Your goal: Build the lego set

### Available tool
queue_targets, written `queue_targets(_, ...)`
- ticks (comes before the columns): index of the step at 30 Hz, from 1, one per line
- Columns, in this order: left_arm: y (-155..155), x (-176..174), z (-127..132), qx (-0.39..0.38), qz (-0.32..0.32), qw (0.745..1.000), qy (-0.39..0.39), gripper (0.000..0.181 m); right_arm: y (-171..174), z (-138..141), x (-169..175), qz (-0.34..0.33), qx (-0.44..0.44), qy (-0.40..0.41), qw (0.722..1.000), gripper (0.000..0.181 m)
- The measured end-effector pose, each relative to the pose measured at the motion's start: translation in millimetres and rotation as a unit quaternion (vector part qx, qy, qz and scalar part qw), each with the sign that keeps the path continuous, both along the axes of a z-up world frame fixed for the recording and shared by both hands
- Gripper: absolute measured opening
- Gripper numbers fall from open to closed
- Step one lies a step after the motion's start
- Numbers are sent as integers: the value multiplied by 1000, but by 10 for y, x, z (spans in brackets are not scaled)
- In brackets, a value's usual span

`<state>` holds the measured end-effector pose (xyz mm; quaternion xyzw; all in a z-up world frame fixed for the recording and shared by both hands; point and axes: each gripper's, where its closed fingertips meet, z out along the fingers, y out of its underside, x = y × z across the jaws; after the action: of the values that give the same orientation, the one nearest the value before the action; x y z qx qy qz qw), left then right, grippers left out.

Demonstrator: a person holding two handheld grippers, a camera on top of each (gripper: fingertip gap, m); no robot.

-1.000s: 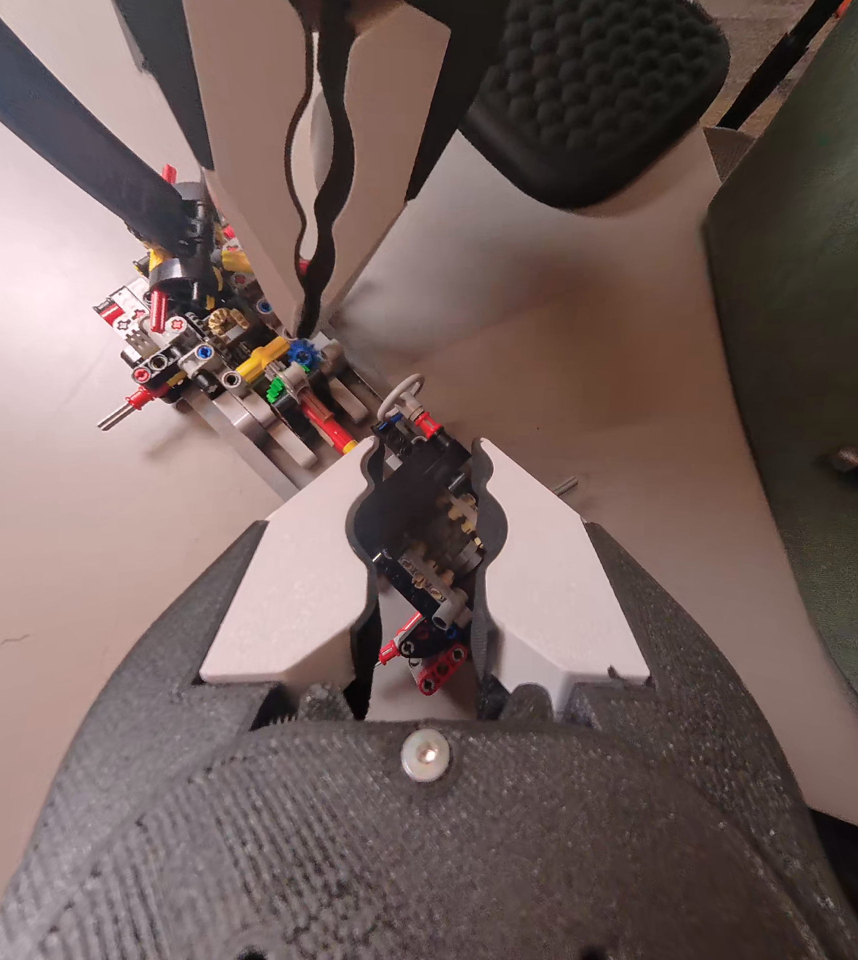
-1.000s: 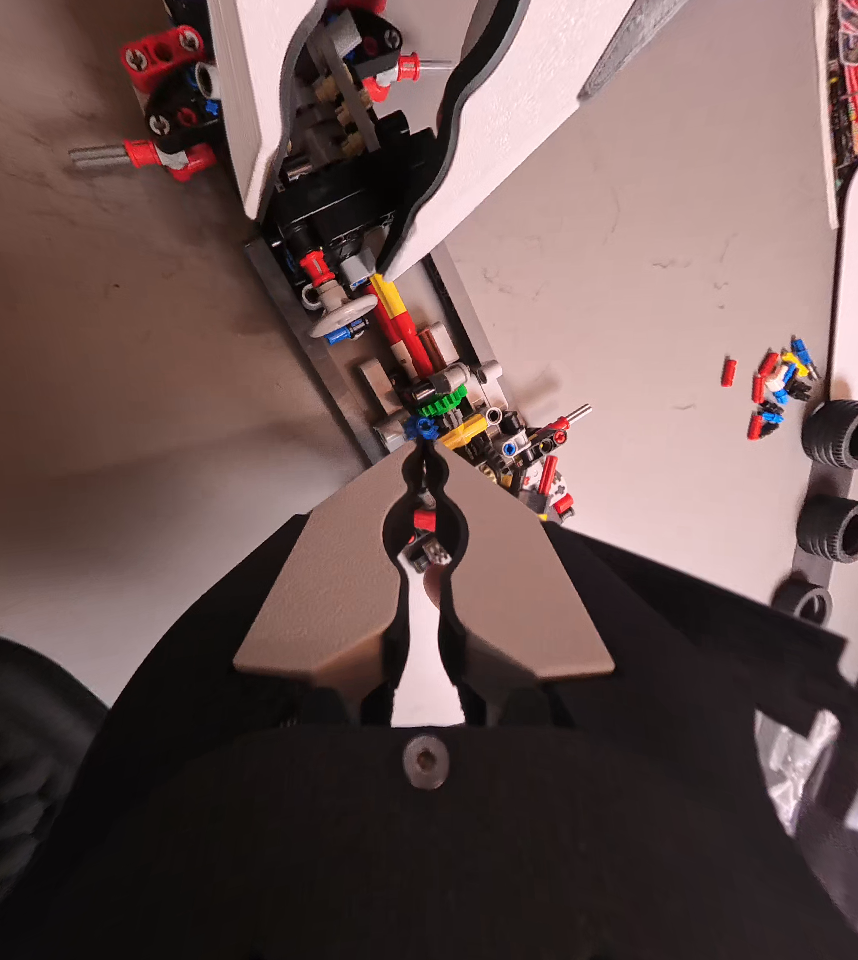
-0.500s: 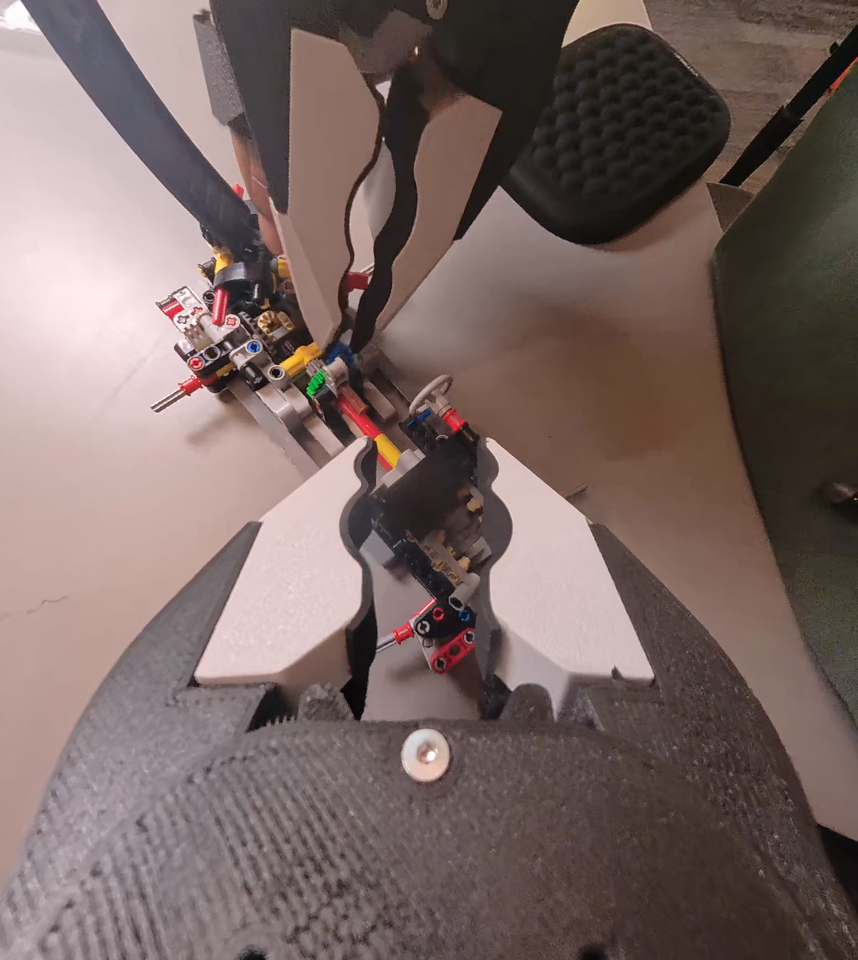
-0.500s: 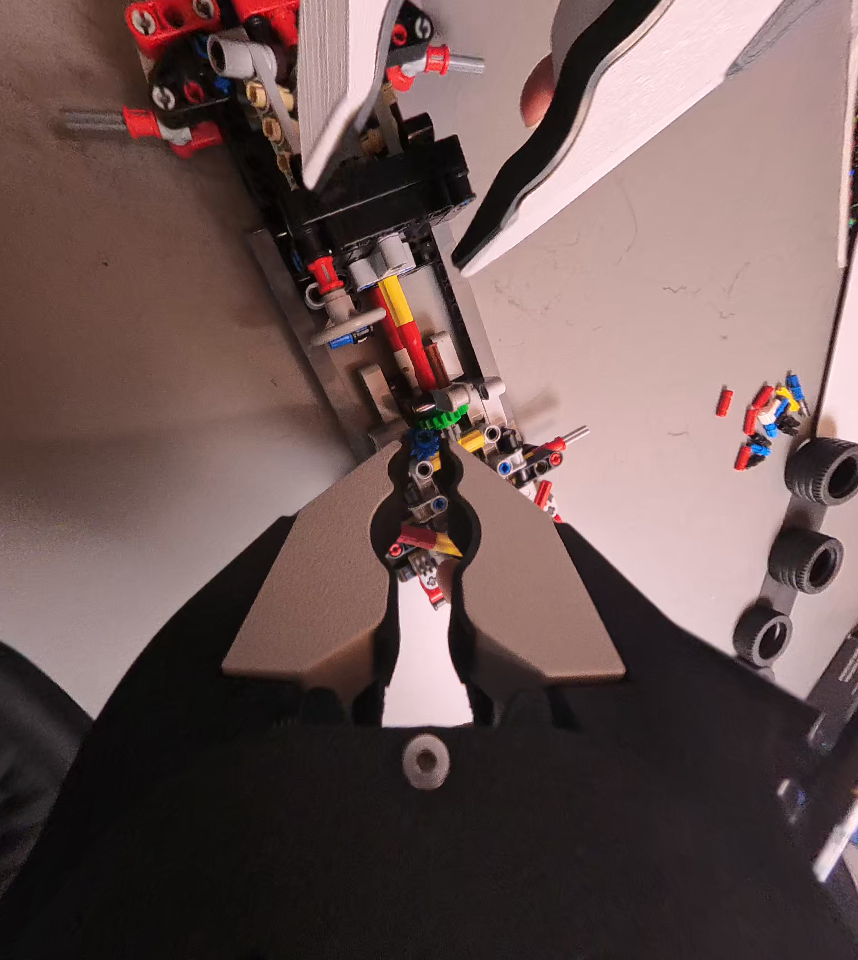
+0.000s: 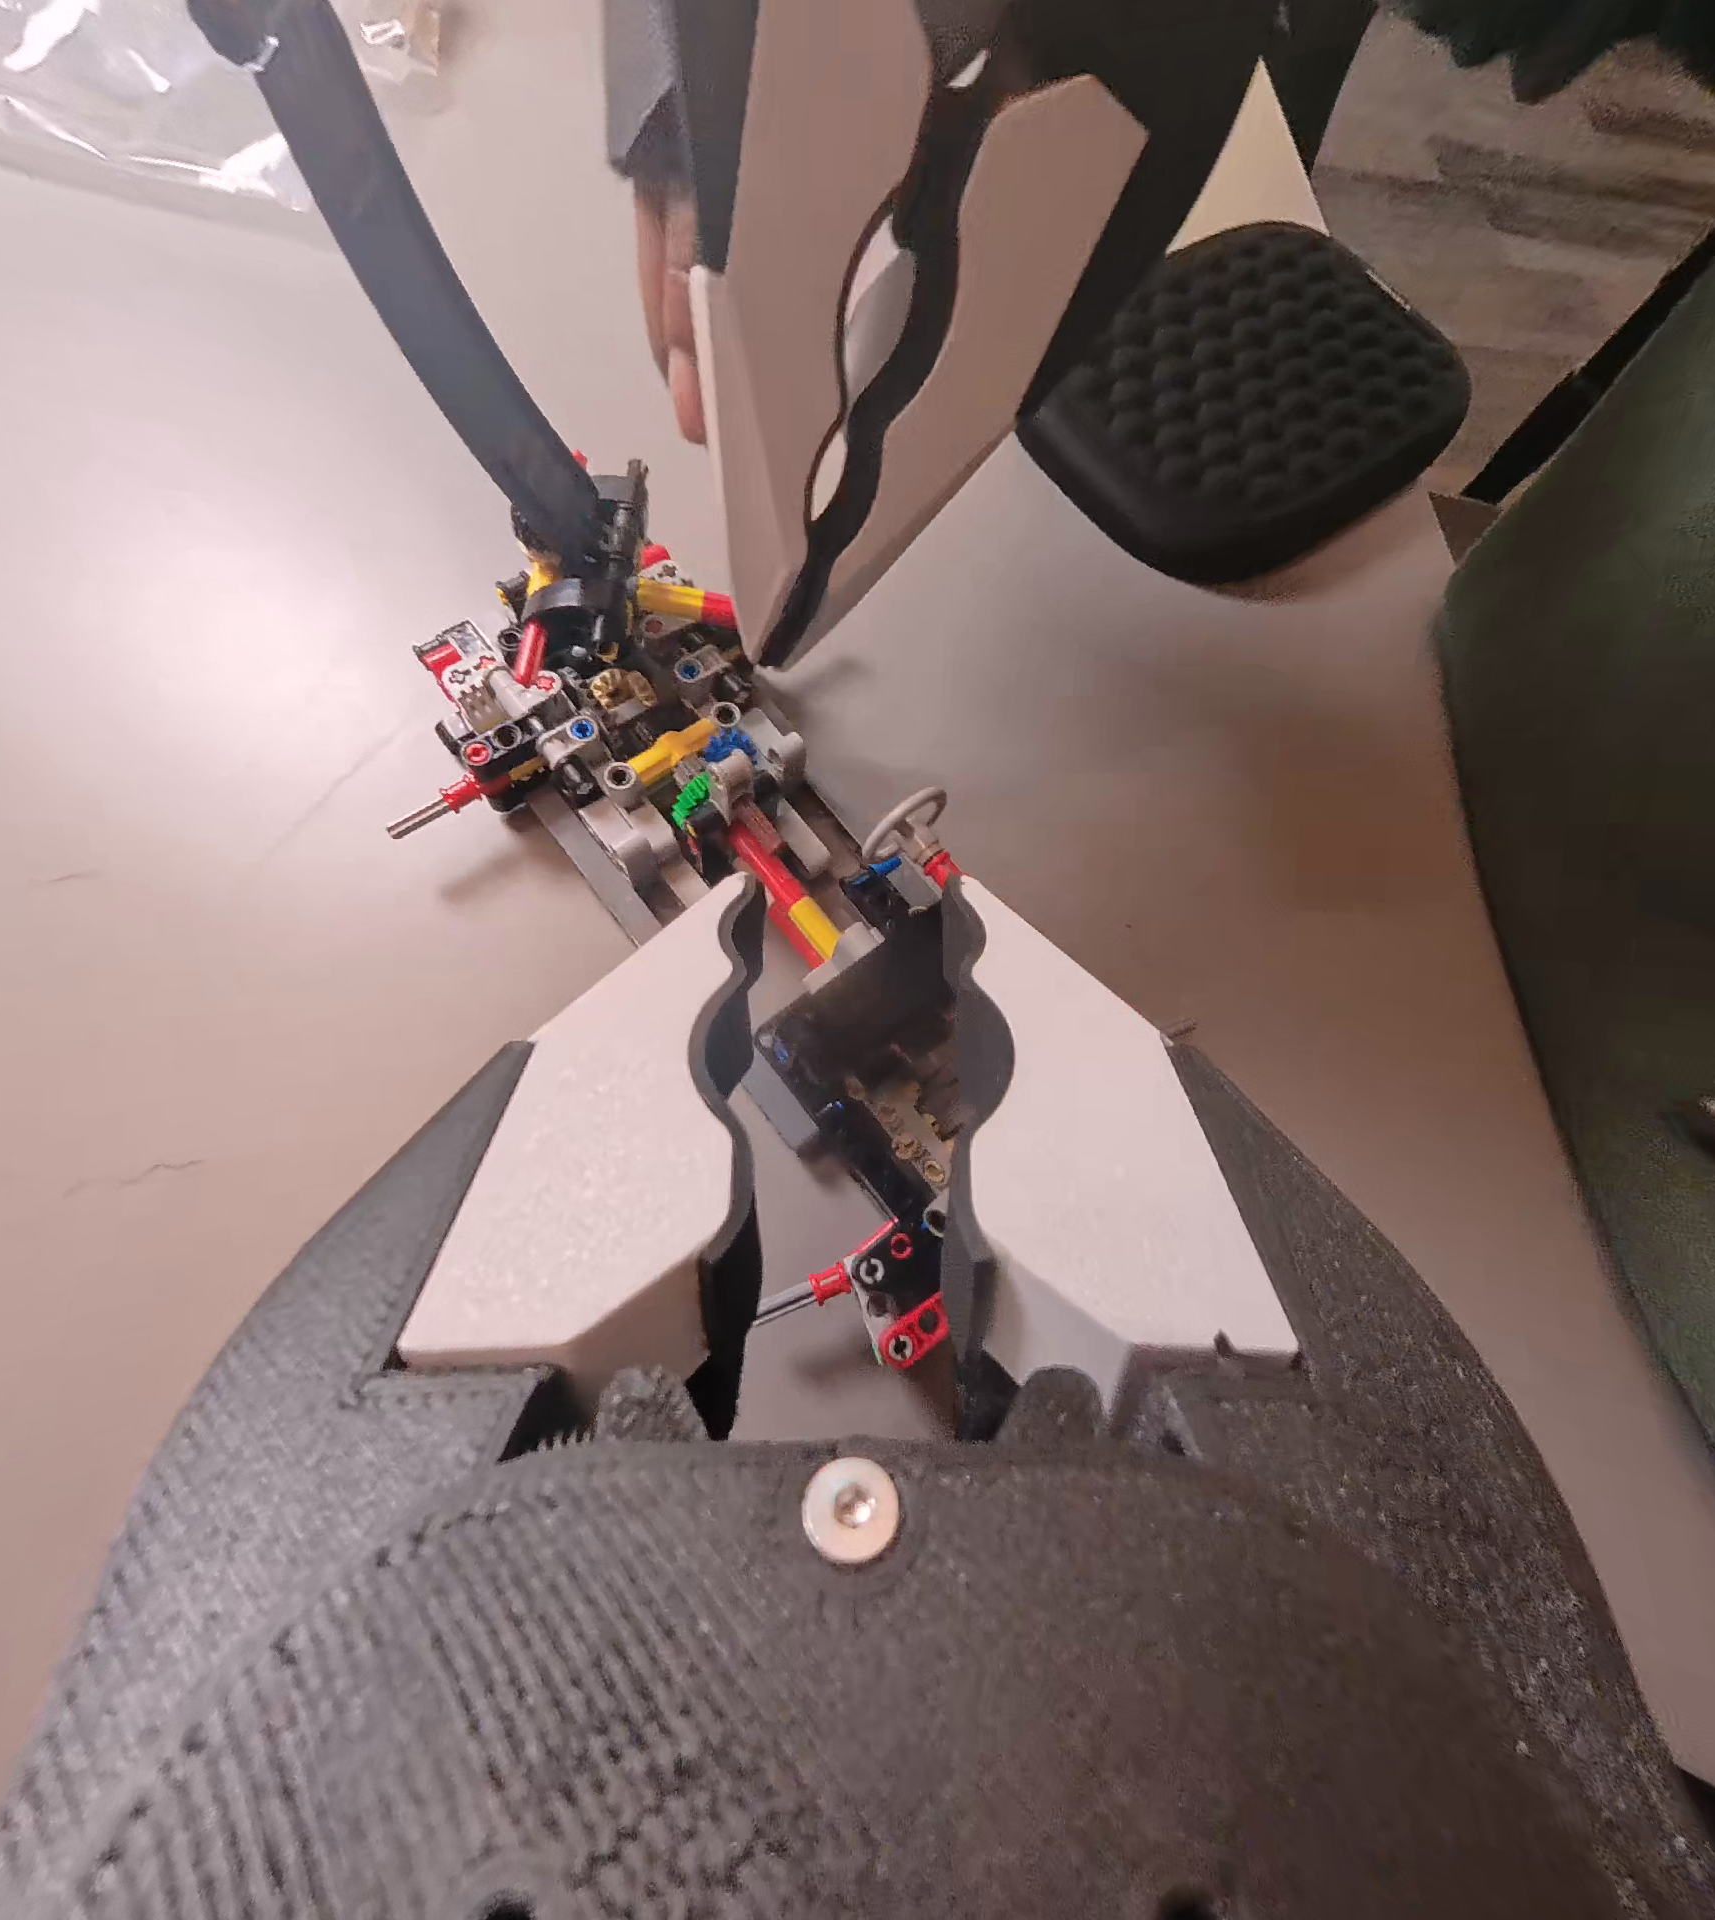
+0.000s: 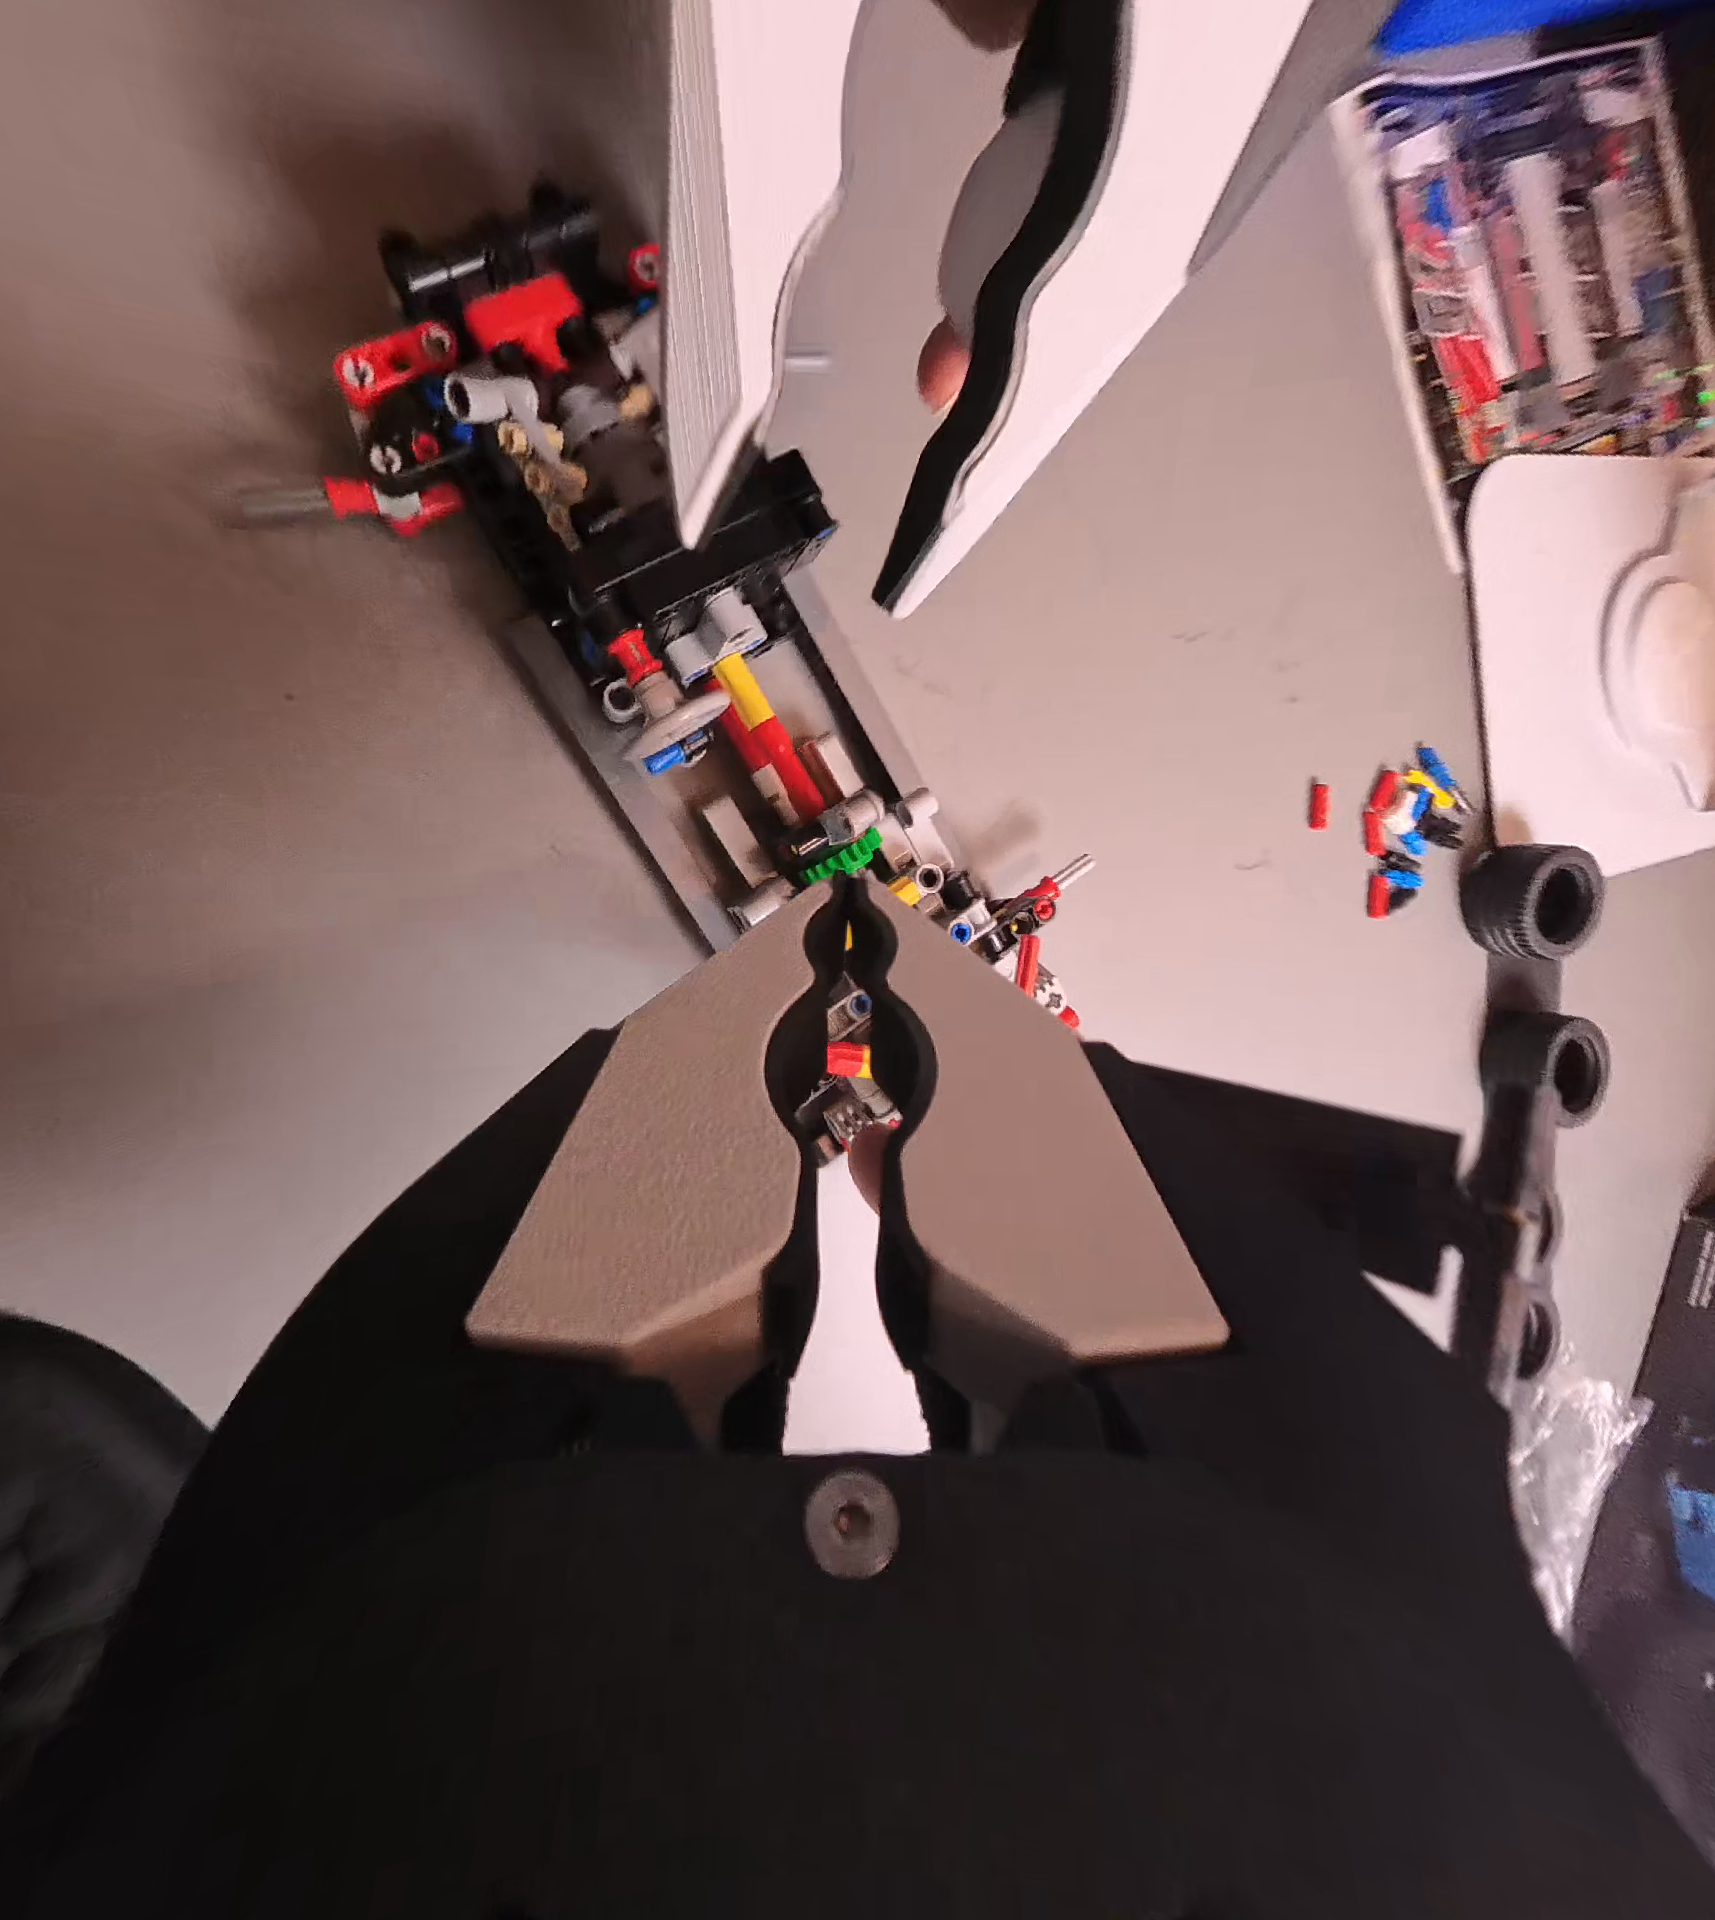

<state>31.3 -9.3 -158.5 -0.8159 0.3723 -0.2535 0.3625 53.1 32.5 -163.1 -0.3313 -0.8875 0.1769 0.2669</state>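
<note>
Since the earlier frames, both grippers have lifted off the chassis (image 5: pixel 697 790), which lies on the table (image 5: pixel 157 520). Left gripper (image 5: pixel 848 935): jaws spread wide, straddling the black rear block without visible contact. Right gripper (image 6: pixel 848 904): jaws nearly together, tips over the green gear (image 6: pixel 837 862); whether they pinch anything cannot be told. Progress, by judgement: frame and drivetrain assembled; tyres (image 6: pixel 1533 899) and loose pins (image 6: pixel 1404 821), far right, remain unused.

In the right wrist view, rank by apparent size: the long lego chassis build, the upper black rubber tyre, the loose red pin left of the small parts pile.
1. Long grey-based lego chassis build, by far the largest.
2. Upper black rubber tyre.
3. Loose red pin, smallest.
All rest on the table at similar depth, so the order is safe.
</note>
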Motion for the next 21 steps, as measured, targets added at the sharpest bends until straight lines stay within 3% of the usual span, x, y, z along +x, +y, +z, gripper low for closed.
queue_targets(3, 52, 21, -28, -2, 4, 1000, -3, 30, 18, -44, 31, -6, 6, 2, 1000, 0)
queue_targets(12, 57, 49, -20, 3, 7, 1000, -1, 31, 114, -397, 9, -16, 44, -113, 992, 13)
queue_targets(21, 24, 52, -67, -3, 2, 1000, -4, 30, 82, -382, -58, -1, 66, -115, 991, 8)
